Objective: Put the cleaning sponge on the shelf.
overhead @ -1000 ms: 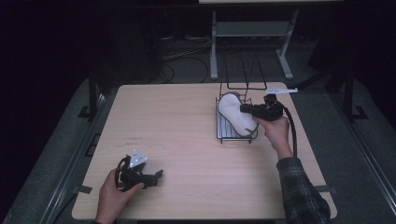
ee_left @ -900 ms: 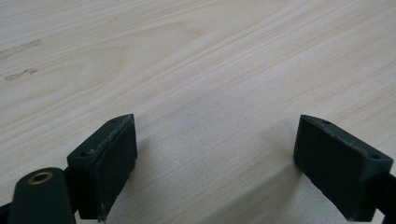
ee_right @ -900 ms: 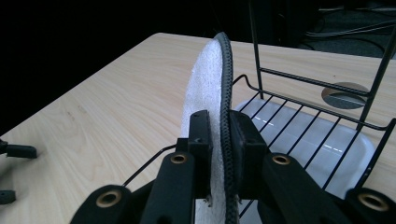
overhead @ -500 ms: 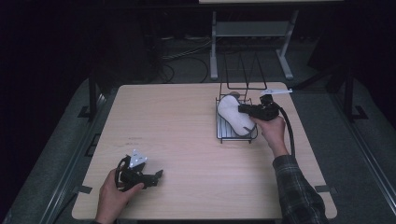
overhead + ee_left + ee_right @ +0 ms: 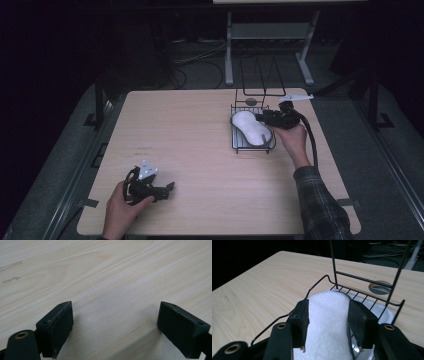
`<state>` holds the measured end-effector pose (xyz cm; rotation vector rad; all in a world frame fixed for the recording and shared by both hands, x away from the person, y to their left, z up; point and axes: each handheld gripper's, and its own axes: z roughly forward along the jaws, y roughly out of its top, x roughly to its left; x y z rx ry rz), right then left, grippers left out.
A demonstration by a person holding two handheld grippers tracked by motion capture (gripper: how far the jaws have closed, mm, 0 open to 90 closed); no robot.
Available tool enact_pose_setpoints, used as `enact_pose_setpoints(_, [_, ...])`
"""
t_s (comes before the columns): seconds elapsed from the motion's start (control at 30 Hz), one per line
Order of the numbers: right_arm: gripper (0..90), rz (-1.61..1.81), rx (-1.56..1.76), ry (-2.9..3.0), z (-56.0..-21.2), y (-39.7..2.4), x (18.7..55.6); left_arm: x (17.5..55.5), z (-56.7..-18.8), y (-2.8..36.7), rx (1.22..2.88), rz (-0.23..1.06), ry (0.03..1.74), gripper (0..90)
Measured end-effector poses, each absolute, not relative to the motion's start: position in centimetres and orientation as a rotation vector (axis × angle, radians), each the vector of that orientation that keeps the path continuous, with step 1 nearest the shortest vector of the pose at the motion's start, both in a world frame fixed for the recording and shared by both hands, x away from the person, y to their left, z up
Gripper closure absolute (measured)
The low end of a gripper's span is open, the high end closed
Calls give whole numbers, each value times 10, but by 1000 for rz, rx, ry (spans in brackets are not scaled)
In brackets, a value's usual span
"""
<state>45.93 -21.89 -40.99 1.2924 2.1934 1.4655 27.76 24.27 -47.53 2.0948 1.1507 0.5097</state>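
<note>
Presently, item by view.

High view: pale wooden tabletop [image 5: 200, 150]. Black wire rack [image 5: 252, 146] stands at the far right part of it, with a white, peanut-shaped sponge [image 5: 250, 126] lying in its tray. Right tongs [image 5: 261, 118], carried in the person's right hand [image 5: 292, 137], reach in level from the right and straddle the sponge's far end. Left tongs [image 5: 170, 187] rest low on the tabletop at the near left, well apart from the rack, held in the left hand [image 5: 120, 207].

Left gripper view: left tongs [image 5: 115, 325] spread wide, nothing between the pads, bare wood grain beneath.

Right gripper view: right tongs [image 5: 328, 322] stand one pad at each flank of the sponge [image 5: 327, 315]; the jaws have just been opening, with the sponge between them. The pads look close against its sides but not squeezing; whether they brush it I cannot tell. Wire rack [image 5: 362, 287] rim and upright back rods lie beyond, a white tray [image 5: 384, 311] under the wires.

Step in hand, as judged: letting go of the sponge in the rack. Next move calls for parting the jaws a little further, then drawing the right tongs straight back and up, clear of the rim wires, so the sponge is not dragged along.
</note>
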Motion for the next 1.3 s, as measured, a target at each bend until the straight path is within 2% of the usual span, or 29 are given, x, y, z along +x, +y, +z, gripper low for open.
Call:
enact_pose_setpoints(0.13, [479,1448,1286,2184,-409,-226,454,278,-475,243,2094,510,1151,127])
enact_pose_setpoints(0.27, [411,1407,1284,2190,-410,-230,445,278,-475,243,2094,510,1151,127])
enact_pose_setpoints(0.6, [288,1292,1267,2190,-417,-243,404,277,-475,243,2093,508,1152,127])
enact_pose_setpoints(1.3, [263,1166,1275,2261,-443,-282,314,277,-475,243,2094,509,1149,127])
